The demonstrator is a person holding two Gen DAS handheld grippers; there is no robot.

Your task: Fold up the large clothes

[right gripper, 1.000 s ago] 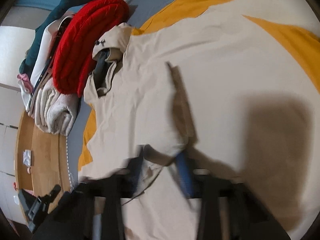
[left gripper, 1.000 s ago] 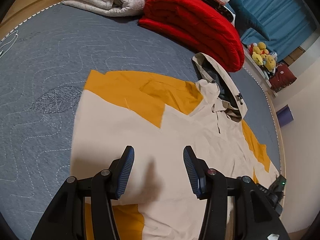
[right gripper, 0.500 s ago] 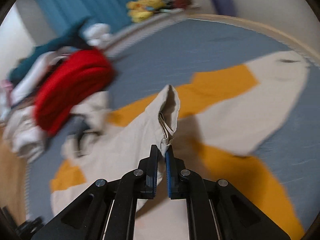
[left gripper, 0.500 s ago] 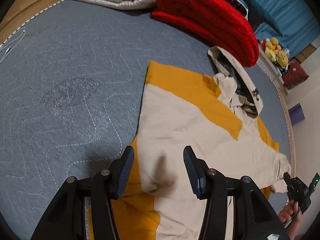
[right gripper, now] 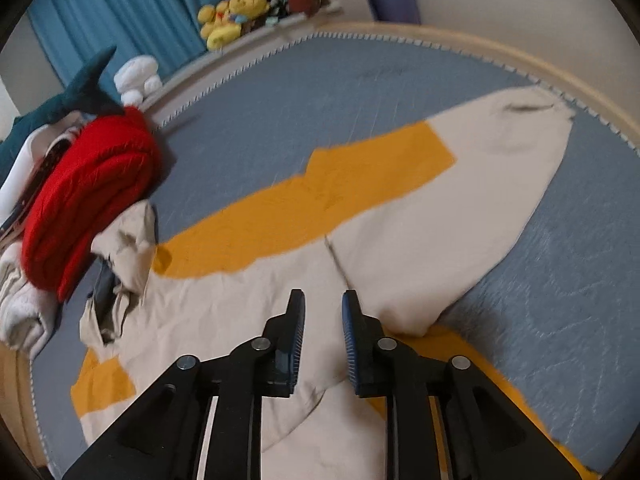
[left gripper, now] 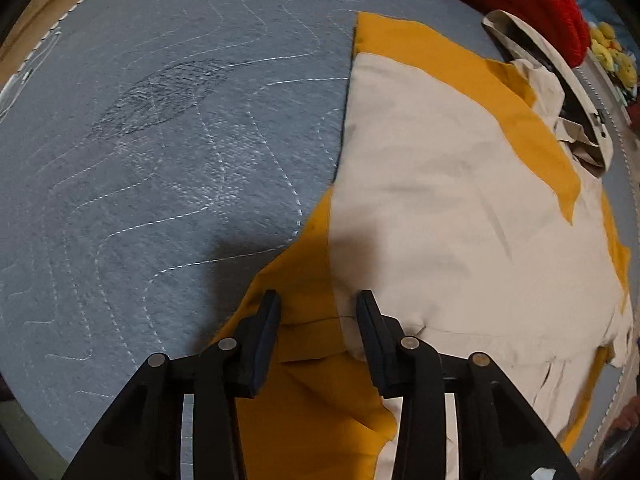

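Note:
A beige and mustard-yellow hooded jacket (left gripper: 440, 184) lies spread on a grey-blue quilted mat (left gripper: 160, 140). My left gripper (left gripper: 318, 300) points steeply down at the jacket's near hem corner. Its jaws are closing, with a ridge of yellow and beige cloth between the fingers, and the pads stand clear of it. In the right wrist view the jacket (right gripper: 224, 312) lies below my right gripper (right gripper: 323, 300). That gripper's jaws are opening and hold nothing. One sleeve (right gripper: 480, 184) lies stretched out to the right across the mat (right gripper: 320, 92). The hood (right gripper: 128, 248) is crumpled at the left.
A folded red blanket (right gripper: 88, 184) and pale folded bedding (right gripper: 20, 312) sit beside the hood. Plush toys (right gripper: 232, 12) and blue curtains stand beyond the mat's wooden rim (right gripper: 520, 60). A person's hand (left gripper: 628, 416) shows at the lower right edge of the left wrist view.
My left gripper has sunk towards the hem corner and its jaws have narrowed. My right gripper held the sleeve's cuff pinched; now it has let go and the sleeve lies flat.

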